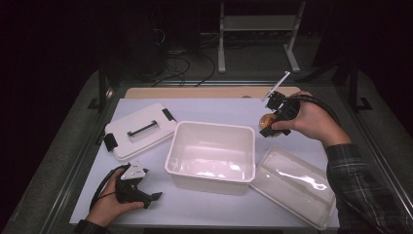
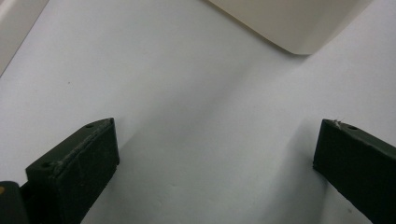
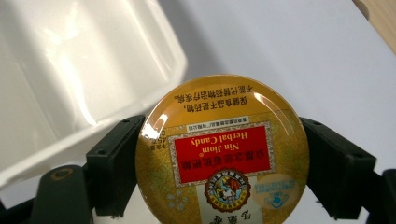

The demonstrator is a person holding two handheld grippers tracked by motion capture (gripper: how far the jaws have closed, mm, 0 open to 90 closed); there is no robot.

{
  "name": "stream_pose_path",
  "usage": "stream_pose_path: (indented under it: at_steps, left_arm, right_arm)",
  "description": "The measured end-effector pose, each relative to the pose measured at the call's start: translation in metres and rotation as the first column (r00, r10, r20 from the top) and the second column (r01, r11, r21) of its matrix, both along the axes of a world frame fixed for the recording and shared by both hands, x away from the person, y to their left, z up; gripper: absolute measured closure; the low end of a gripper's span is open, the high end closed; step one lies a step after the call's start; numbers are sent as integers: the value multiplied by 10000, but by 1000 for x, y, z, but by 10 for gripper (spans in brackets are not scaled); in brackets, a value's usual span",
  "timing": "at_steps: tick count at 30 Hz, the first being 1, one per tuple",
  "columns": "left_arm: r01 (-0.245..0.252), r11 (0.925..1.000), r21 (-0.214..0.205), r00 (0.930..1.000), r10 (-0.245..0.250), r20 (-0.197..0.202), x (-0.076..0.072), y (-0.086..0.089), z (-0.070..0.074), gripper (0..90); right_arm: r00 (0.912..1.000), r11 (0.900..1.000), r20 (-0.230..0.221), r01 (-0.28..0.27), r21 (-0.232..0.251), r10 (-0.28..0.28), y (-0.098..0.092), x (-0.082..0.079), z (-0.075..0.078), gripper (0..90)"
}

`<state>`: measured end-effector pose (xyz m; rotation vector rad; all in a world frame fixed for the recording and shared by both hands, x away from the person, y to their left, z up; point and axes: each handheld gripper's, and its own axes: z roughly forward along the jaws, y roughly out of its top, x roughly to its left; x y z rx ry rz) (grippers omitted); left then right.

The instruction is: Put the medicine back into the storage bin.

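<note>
Clearly the right gripper's [image 3: 219, 154] jaws are clamped on a round golden candy tin [image 3: 222, 154], one black pad pressed to each side of its rim, with the printed lid (red label, upside down in the right gripper view) facing the camera. In the high view the tin [image 1: 267, 122] sits right of centre, held above the tabletop [image 1: 234, 108] just beside the far right corner of the open white bin [image 1: 212, 148]. The right hand [image 1: 311, 119] wraps the right gripper [image 1: 270, 126] from the right, forearm in a plaid sleeve [image 1: 360, 187] running down to the lower right corner of the frame, cable looping over the knuckles.

At lower left, the left gripper's [image 2: 215, 158] jaws stand wide apart with nothing between them, hovering low over bare white tabletop; a corner of the bin [image 2: 289, 23] shows at the top of that view. The left hand [image 1: 113, 202] grips the left gripper [image 1: 155, 197] from below, jaws pointing right toward the bin's near left corner.

A white lid with black latches [image 1: 140, 129] lies at upper left of the bin, and a clear lid [image 1: 294, 185] lies tilted at its lower right.
</note>
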<state>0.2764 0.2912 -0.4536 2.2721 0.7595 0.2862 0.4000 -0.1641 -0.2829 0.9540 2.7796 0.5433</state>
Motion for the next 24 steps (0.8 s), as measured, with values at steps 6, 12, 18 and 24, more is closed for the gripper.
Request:
stream_pose_path:
  at_steps: [6, 12, 18, 24]
  left_arm:
    - [-2, 10000, 2, 10000, 2, -2, 0, 0, 0, 0]
    - [1, 10000, -4, 10000, -1, -1, 0, 0, 0, 0]
    - [2, 10000, 0, 10000, -2, 0, 0, 0, 0, 0]
    - [6, 10000, 3, 10000, -6, 4, 0, 0, 0, 0]
  right_arm:
    - [9980, 9980, -12, -629, 93, 629, 14, -9, 8, 198]
    - [9927, 9923, 28, -1209, 269, 1209, 27, -17, 13, 198]
    - [9857, 9850, 104, -1684, 374, 1681, 41, -23, 17, 198]
    - [9749, 9742, 48, -2226, 371, 2225, 59, -27, 14, 198]
